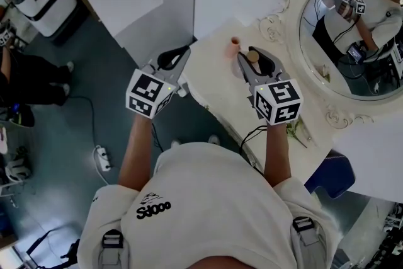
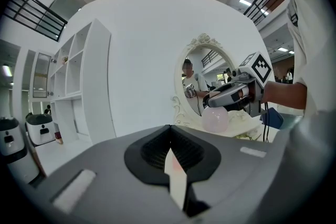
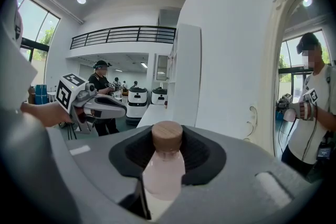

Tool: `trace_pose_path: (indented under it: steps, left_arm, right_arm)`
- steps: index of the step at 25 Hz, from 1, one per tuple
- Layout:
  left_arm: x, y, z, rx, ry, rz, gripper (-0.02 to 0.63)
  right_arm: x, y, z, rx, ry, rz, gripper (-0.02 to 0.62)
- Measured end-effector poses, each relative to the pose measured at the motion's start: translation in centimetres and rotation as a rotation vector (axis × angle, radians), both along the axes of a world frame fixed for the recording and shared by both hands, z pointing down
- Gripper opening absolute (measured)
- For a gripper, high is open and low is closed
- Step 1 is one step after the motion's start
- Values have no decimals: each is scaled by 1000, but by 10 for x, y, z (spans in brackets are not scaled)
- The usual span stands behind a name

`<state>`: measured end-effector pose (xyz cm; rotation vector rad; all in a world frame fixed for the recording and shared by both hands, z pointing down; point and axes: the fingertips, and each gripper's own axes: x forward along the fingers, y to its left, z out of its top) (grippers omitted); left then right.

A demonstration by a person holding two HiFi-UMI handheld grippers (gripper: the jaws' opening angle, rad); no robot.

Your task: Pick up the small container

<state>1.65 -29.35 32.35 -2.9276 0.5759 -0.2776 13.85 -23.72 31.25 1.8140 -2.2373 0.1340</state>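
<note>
The small container is a pale pink bottle point(image 3: 164, 170) with a round wooden cap point(image 3: 167, 137). My right gripper point(image 3: 167, 152) is shut on its body, with the cap standing up between the jaws. In the head view the cap point(image 1: 252, 56) shows inside the right gripper point(image 1: 255, 58), over the cream table point(image 1: 211, 75). The left gripper view shows the bottle point(image 2: 215, 119) under the right gripper point(image 2: 231, 96); whether it touches the table I cannot tell. My left gripper point(image 1: 173, 58) hangs beside the table's left edge, with its jaws shut and nothing in them.
A small pink cup-like thing point(image 1: 235, 46) stands on the table just left of the right gripper. An ornate oval mirror point(image 1: 296, 16) leans at the table's right. A green sprig point(image 1: 295, 130) lies near the front edge. A blue seat point(image 1: 330, 174) stands lower right.
</note>
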Motion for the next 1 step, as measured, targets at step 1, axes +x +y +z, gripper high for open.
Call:
trace_pose_path:
  steps: [1]
  left_arm:
    - [0,1,0,-2,2,3,18]
  right_arm:
    - [0,1,1,-2,0,1,130]
